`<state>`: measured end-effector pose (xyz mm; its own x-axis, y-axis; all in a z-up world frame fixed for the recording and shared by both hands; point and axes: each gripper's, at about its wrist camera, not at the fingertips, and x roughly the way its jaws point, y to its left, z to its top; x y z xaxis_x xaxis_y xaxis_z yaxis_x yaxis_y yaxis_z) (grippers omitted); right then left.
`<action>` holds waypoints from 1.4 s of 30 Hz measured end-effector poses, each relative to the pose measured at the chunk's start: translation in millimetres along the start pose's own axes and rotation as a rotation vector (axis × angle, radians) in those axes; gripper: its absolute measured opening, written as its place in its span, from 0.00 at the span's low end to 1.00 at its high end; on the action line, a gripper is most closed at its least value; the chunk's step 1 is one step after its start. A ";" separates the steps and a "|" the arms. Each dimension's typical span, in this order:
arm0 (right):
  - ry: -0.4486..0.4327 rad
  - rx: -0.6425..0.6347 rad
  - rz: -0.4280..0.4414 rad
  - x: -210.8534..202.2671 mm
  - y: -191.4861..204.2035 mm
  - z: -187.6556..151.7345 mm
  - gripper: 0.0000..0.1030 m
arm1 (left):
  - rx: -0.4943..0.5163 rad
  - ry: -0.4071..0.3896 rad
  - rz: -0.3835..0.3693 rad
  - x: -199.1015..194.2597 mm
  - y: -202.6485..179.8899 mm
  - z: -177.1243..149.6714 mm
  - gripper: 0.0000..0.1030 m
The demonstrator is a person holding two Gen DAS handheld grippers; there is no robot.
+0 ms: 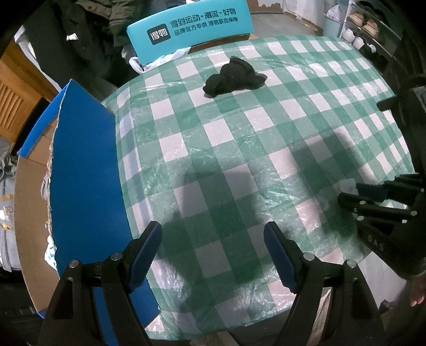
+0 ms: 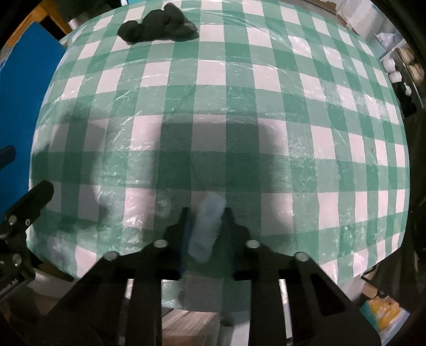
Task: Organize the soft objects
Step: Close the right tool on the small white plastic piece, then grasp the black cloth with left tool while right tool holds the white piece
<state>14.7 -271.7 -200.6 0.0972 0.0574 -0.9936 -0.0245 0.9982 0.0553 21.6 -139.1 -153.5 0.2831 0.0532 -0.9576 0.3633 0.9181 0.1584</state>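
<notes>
At the lower centre of the right wrist view, the right gripper (image 2: 206, 226) is closed on a pale, soft rolled cloth (image 2: 206, 226), pinched low over the checked tablecloth (image 2: 239, 106); this looks like the grasp that comes before a lift. The black bundle of fabric (image 2: 157, 25) lies apart at the upper left of that frame, untouched and probably next in line.

The left gripper (image 1: 213, 255), at the bottom of the left wrist view, stands open with nothing between its fingers, seemingly waiting. Only this view shows the blue cardboard box (image 1: 85, 165) at the left edge, the likely destination, with light fabric inside. Here the cloth (image 1: 347, 186) is only a small pale patch at the right edge, beside the right gripper (image 1: 351, 191).
</notes>
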 end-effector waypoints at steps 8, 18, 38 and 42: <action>-0.023 0.000 0.037 -10.3 -7.6 0.5 0.15 | -0.007 -0.007 -0.004 -1.5 2.0 2.1 0.78; -0.094 0.010 0.060 -37.7 -12.4 19.1 0.15 | -0.030 -0.020 -0.014 -0.8 7.6 11.4 0.78; -0.202 0.062 0.072 -57.5 -37.7 90.6 0.15 | -0.061 -0.087 -0.065 3.5 9.4 84.5 0.79; -0.213 0.088 0.078 -58.0 -47.5 104.9 0.15 | -0.074 -0.083 -0.069 10.7 8.3 100.9 0.79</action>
<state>114.6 -320.4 -135.2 0.3058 0.1279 -0.9435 0.0457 0.9878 0.1487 117.2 -170.5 -138.2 0.3332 -0.0405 -0.9420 0.3187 0.9451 0.0721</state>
